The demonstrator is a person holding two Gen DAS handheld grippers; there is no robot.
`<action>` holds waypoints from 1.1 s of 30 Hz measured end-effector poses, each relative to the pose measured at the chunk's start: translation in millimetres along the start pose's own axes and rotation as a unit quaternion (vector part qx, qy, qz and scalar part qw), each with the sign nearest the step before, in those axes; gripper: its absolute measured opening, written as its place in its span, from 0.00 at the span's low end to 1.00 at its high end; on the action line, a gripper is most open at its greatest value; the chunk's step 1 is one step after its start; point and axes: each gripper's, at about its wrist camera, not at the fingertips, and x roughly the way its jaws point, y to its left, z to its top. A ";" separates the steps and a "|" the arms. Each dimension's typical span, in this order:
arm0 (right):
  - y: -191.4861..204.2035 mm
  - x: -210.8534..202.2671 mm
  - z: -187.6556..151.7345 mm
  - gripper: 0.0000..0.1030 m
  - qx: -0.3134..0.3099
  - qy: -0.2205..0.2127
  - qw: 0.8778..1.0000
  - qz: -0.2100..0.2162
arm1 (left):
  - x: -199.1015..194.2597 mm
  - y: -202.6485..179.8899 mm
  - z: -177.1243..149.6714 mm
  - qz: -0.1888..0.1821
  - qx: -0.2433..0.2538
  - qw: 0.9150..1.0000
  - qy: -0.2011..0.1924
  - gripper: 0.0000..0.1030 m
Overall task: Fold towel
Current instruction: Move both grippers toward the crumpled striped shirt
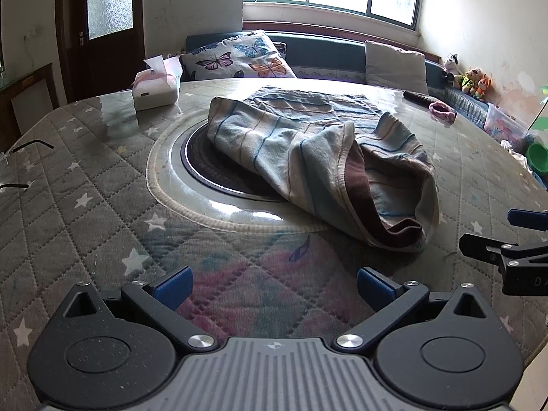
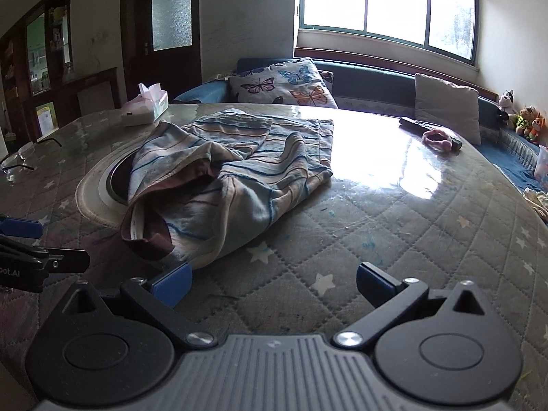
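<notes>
A striped blue and beige towel (image 1: 308,150) with a brown border lies crumpled in a heap on the round quilt-patterned table (image 1: 102,205), partly over a dark round inset. My left gripper (image 1: 274,286) hovers open above the table, short of the towel's near edge. The right gripper (image 1: 507,236) shows at the right edge of the left wrist view. In the right wrist view the same towel (image 2: 236,178) lies ahead and left, and my right gripper (image 2: 274,284) is open, its left fingertip close to the towel's brown corner. The left gripper (image 2: 30,243) shows at the left edge.
A tissue box (image 1: 156,87) stands at the table's far left. Eyeglasses (image 2: 20,162) lie at the left edge. A remote (image 2: 428,130) and a pink band (image 2: 440,140) lie far right. Cushions (image 1: 239,56) and plush toys (image 1: 469,77) line a bench under the window.
</notes>
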 end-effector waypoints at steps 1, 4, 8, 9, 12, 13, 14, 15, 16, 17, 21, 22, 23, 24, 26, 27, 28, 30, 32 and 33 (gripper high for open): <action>1.2 -0.6 -0.9 1.00 0.000 0.000 1.000 0.000 | 0.2 -0.3 -0.6 0.000 0.000 1.000 0.001 1.00; 2.3 -1.1 -1.9 1.00 -0.001 0.003 1.000 0.002 | 0.2 -1.2 -2.3 -0.001 0.001 1.000 0.002 1.00; 5.7 -1.2 -3.9 1.00 -0.004 0.005 1.000 0.005 | -0.4 -4.1 -4.3 -0.002 0.006 1.000 0.004 1.00; 6.8 -0.8 -4.1 1.00 -0.005 0.006 1.000 0.005 | -0.4 -4.8 -4.5 -0.002 0.007 1.000 0.004 1.00; 9.3 0.3 -5.3 1.00 -0.006 0.009 1.000 0.005 | -0.1 -6.3 -5.0 -0.002 0.009 1.000 0.006 1.00; 9.7 0.4 -5.7 1.00 -0.007 0.010 1.000 0.005 | 0.2 -6.6 -5.1 -0.002 0.009 1.000 0.007 1.00; 10.1 0.5 -6.2 1.00 -0.008 0.011 1.000 0.006 | 0.4 -6.9 -5.2 -0.002 0.009 1.000 0.007 1.00; 10.6 0.7 -6.6 1.00 -0.008 0.012 1.000 0.007 | 0.5 -7.2 -5.3 -0.002 0.010 1.000 0.008 1.00; 11.4 0.7 -6.9 1.00 -0.009 0.013 1.000 0.008 | 0.6 -7.4 -5.3 -0.002 0.010 1.000 0.008 1.00; 12.2 0.8 -7.1 1.00 -0.010 0.013 1.000 0.008 | 0.8 -7.4 -5.3 -0.002 0.010 1.000 0.009 1.00; 15.4 2.4 -7.8 1.00 -0.013 0.017 1.000 0.010 | 1.7 -7.8 -5.0 -0.001 0.011 1.000 0.012 1.00; 15.8 2.7 -7.7 1.00 -0.014 0.017 1.000 0.010 | 2.1 -7.9 -4.8 -0.001 0.011 1.000 0.012 1.00; 15.9 3.0 -7.4 1.00 -0.014 0.017 1.000 0.011 | 2.5 -8.0 -4.5 -0.001 0.011 1.000 0.013 1.00; 15.9 3.0 -7.1 1.00 -0.014 0.017 1.000 0.012 | 2.8 -8.0 -4.3 -0.001 0.011 1.000 0.013 1.00; 16.1 2.9 -6.2 1.00 -0.014 0.017 1.000 0.012 | 3.6 -8.4 -3.8 -0.001 0.012 1.000 0.014 1.00; 16.3 2.8 -5.6 1.00 -0.014 0.017 1.000 0.012 | 4.2 -8.6 -3.4 -0.001 0.012 1.000 0.015 1.00; 16.4 2.6 -5.2 1.00 -0.015 0.017 1.000 0.013 | 4.8 -8.6 -2.9 0.000 0.012 1.000 0.016 1.00; 16.3 2.9 -4.3 1.00 -0.015 0.017 1.000 0.013 | 5.9 -8.3 -1.5 0.000 0.012 1.000 0.018 1.00; 16.1 3.6 -3.4 1.00 -0.015 0.017 1.000 0.013 | 6.7 -8.2 -0.3 -0.001 0.012 1.000 0.018 1.00; 16.1 3.9 -2.9 1.00 -0.015 0.017 1.000 0.013 | 7.1 -8.2 0.2 -0.001 0.012 1.000 0.018 1.00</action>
